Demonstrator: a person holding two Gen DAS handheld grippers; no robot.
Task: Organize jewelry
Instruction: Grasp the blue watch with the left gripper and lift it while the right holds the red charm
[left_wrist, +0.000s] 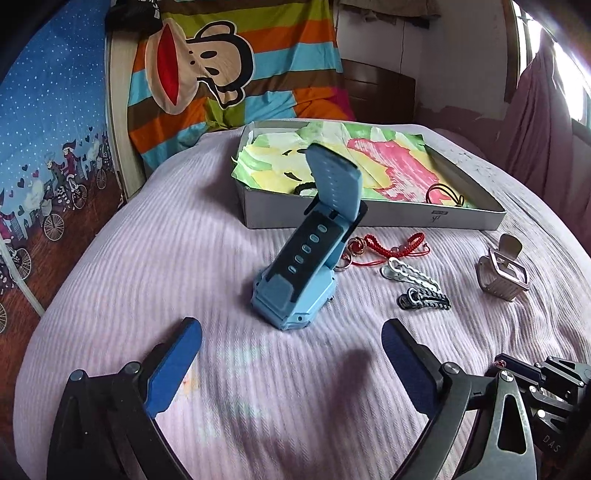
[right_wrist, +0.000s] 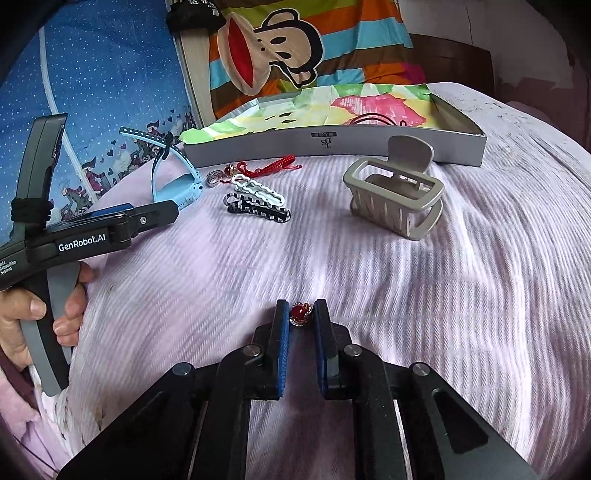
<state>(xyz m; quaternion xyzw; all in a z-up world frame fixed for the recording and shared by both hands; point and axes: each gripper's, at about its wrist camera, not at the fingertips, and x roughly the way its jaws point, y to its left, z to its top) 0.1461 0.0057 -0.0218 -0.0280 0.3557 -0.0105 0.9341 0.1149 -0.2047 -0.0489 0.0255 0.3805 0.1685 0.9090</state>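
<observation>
You had the small red-stoned ring (right_wrist: 301, 314) pinched at the very tips of your right gripper (right_wrist: 300, 313), jaws nearly closed on it just above the bed (right_wrist: 480, 295), presumably bound for the box (right_wrist: 332, 146), while your left gripper (left_wrist: 291, 345) hung wide open and empty facing the blue watch (left_wrist: 306, 251).

The blue watch (left_wrist: 314, 236) is hiding part of a dark ring-shaped item (left_wrist: 304, 190) in the box (left_wrist: 373, 216); it is possibly a hair tie. The ring (right_wrist: 213, 178) is appearing too small to detail.
</observation>
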